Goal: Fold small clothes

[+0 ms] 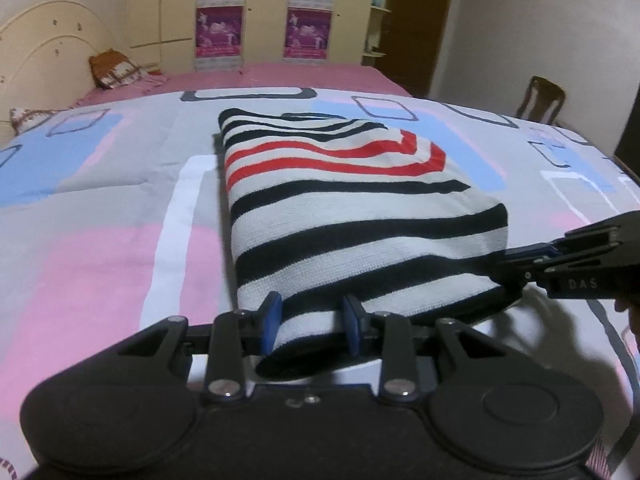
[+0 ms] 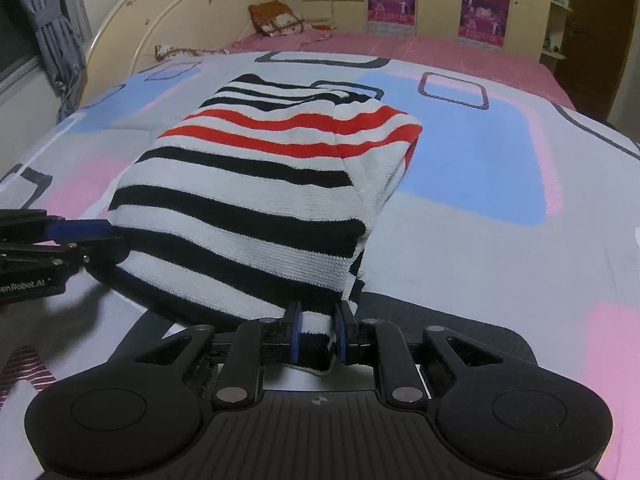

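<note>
A small knitted garment (image 1: 344, 200) with black and red stripes on white lies partly folded on the patterned bedspread (image 1: 100, 208). My left gripper (image 1: 312, 316) is shut on its near left corner, the blue pads pinching a bunched roll of the hem. In the right wrist view the same striped garment (image 2: 256, 184) stretches away from me, and my right gripper (image 2: 318, 332) is shut on its near right corner. Each gripper shows in the other's view: the right gripper (image 1: 516, 264) at the garment's right edge, the left gripper (image 2: 96, 236) at its left edge.
The bedspread (image 2: 480, 160) covers a wide bed with a pink sheet (image 1: 280, 76) beyond it. A cream headboard (image 2: 180, 12) and brown cushion (image 2: 276, 18) lie at the far left. Wardrobes with purple posters (image 1: 220, 32) stand behind, a wooden chair (image 1: 540, 96) at right.
</note>
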Motion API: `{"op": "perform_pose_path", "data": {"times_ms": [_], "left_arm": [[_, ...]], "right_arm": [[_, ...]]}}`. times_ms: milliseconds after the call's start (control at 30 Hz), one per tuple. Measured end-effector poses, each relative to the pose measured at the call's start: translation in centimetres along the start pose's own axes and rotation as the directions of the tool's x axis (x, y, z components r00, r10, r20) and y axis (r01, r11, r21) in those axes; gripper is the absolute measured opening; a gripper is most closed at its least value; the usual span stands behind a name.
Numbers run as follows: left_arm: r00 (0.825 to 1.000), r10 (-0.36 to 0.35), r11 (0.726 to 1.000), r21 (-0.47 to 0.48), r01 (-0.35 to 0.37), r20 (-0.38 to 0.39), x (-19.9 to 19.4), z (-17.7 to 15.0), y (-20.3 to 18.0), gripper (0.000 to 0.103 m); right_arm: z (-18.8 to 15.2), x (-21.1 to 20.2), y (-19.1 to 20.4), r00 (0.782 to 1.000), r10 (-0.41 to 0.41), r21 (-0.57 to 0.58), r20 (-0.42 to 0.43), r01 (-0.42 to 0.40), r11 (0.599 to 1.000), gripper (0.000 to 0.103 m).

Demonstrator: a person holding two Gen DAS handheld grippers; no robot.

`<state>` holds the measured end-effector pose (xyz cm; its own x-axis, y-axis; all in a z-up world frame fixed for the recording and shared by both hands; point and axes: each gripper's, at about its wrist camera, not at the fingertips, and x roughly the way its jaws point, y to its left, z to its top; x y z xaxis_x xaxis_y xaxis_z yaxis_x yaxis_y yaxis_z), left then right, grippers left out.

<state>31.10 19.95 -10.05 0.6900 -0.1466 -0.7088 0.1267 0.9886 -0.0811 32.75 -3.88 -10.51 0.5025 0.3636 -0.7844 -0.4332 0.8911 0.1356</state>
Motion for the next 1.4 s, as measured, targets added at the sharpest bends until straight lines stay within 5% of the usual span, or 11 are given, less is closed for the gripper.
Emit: {"op": "perform_pose_path", "data": {"times_ms": [600, 667, 700, 733, 933, 1133, 1400], "left_arm": [[0.994, 0.109, 0.994, 0.016, -0.108, -0.031, 0.2, 0.4, -1.9, 0.037], [0.991, 0.131, 0.991, 0.009, -0.131, -0.026, -0.4, 0.5, -2.2, 0.064], [0.988, 0.152, 0.988, 0.007, -0.152, -0.015, -0.8, 0.4, -2.3, 0.09], [0.988, 0.155, 0.988, 0.011, -0.155, 0.002, -1.3, 0.2, -2.6, 0.092], [0.987, 0.16, 0.987, -0.002, -0.16, 0.036, -5.0, -1.7, -3.9, 0.101], [0.961, 0.237, 0.971, -0.019, -0.237, 0.143, -11.3, -2.5, -6.5, 0.103], [0.963, 0.181, 0.982, -0.081, -0.168, 0.201, -18.4, -3.0, -9.2, 0.103]], "right_arm": [[0.0, -0.7, -0.1, 1.0, -0.006, 0.012, -0.008, 0.006, 1.0, 0.016], [-0.1, -1.1, -0.5, 1.0, -0.005, 0.051, 0.001, 0.005, 0.999, 0.05], [-0.4, -1.6, -0.7, 0.998, -0.056, 0.078, 0.014, 0.055, 0.995, 0.095], [-0.7, -2.2, -0.9, 0.995, -0.083, 0.088, 0.048, 0.078, 0.993, 0.098], [-2.6, -6.1, -1.1, 0.991, -0.082, 0.113, 0.104, 0.07, 0.991, 0.098], [-3.8, -11.4, 0.1, 0.988, -0.097, 0.139, 0.121, 0.08, 0.987, 0.103], [-7.2, -19.7, 1.6, 0.976, -0.102, 0.168, 0.19, 0.07, 0.983, 0.103]]}}
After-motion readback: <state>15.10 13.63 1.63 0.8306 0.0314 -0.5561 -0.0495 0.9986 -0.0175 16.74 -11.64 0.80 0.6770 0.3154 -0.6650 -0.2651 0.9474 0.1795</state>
